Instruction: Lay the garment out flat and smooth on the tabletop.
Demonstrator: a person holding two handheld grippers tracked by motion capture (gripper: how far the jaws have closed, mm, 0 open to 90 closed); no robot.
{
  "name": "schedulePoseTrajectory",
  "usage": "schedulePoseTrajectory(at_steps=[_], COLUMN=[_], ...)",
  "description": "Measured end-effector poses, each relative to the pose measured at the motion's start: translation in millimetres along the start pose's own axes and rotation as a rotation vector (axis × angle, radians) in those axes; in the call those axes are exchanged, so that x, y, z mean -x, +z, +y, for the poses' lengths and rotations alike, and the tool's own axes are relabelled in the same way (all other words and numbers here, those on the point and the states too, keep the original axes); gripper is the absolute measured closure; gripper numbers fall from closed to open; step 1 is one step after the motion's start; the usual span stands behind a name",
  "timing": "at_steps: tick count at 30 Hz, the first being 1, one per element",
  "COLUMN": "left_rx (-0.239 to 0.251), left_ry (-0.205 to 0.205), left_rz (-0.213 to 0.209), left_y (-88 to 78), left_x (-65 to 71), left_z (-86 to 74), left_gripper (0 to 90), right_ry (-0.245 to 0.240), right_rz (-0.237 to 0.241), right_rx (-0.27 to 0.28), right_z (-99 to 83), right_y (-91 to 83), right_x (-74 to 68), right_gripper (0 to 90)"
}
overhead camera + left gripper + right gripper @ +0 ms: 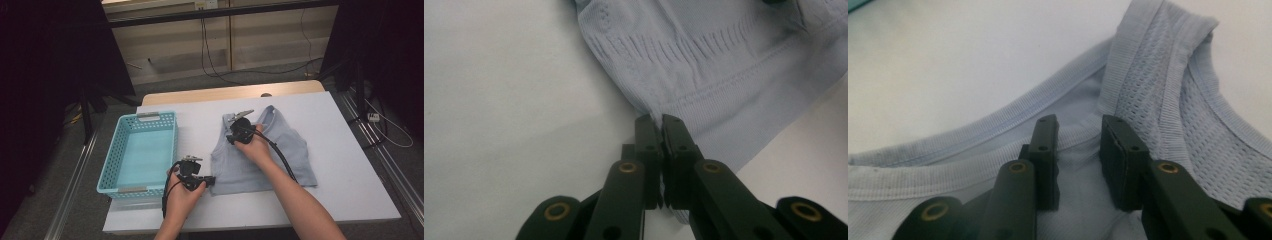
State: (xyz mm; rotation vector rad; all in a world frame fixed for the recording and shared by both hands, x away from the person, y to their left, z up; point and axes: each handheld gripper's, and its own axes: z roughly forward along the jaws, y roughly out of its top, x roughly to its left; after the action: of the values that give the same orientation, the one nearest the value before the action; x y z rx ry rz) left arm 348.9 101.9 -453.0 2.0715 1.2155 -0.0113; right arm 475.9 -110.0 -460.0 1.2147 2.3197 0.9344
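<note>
A pale blue-grey sleeveless top [292,150] lies flat on the white table [350,180]. My left gripper [212,180] sits low at the top's near left corner. In the left gripper view its jaws [660,122] are shut on the ribbed hem [724,95] there. My right gripper [239,125] rests on the top's far left part, by the armhole. In the right gripper view [1079,130] its jaws stand apart over the banded edge [998,125], with thin fabric showing in the gap and no pad pressing on it. A mesh strap [1158,70] runs up to the right.
A turquoise perforated basket [112,155] stands left of the top, near the table's left edge. A wooden strip [230,92] borders the table's far side. Cables trail from both grippers. Dark stands and floor cables lie beyond the table.
</note>
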Motion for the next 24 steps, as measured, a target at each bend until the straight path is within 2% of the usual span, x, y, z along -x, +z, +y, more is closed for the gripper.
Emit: schedulePoseTrajectory(at_steps=[4, 6, 7, 11, 14, 15, 19, 21, 23, 24], left_rx=[0.000, -0.002, -0.001, -0.004, -0.005, -0.006, -0.006, -0.002, -0.003, -0.003], left_ry=[0.002, 0.004, 0.004, 0.006, 0.005, 0.004, 0.005, -0.002, -0.004, -0.002], left_rz=[0.004, 0.004, 0.006, 0.006, 0.007, 0.007, 0.006, 0.004, 0.001, 0.001], left_y=[0.5, 0.0, -0.1, 0.1, 0.8, 1.0, 1.1, 1.2, 1.0, 1.2], left_x=[0.3, 0.5, 0.7, 0.9, 0.3, 0.4, 0.2, 0.0, -0.2, -0.2], left_z=[-0.2, 0.2, 0.2, 0.2, 0.1, 0.1, 0.4, 0.5, 0.8, 0.9], left_gripper=[87.2, 87.2, 87.2, 87.2, 87.2, 87.2, 87.2, 87.2, 87.2, 87.2], right_ry=[0.027, 0.033, 0.039, 0.013, 0.052, 0.052, 0.037, 0.015, 0.020, 0.027], right_rz=[0.015, 0.031, 0.029, 0.025, 0.048, 0.052, 0.065, 0.076, 0.071, 0.071], right_rx=[0.000, -0.001, -0.002, -0.004, 0.074, 0.083, 0.069, 0.023, 0.027, 0.026], right_z=[-1.4, -0.8, -0.6, 3.4, 7.4, 8.9, 11.6, 10.3, 9.8, 9.6], right_y=[2.9, 3.0, 3.3, 2.1, -1.6, -1.5, 6.9, 14.6, 15.2, 14.4], right_x=[2.6, 3.3, 3.6, 2.0, 4.9, 5.2, 3.8, 2.2, 2.3, 2.8], right_gripper=[71.9, 85.8, 86.6, 87.7, 87.9, 87.9, 87.6, 86.6, 82.8, 78.2])
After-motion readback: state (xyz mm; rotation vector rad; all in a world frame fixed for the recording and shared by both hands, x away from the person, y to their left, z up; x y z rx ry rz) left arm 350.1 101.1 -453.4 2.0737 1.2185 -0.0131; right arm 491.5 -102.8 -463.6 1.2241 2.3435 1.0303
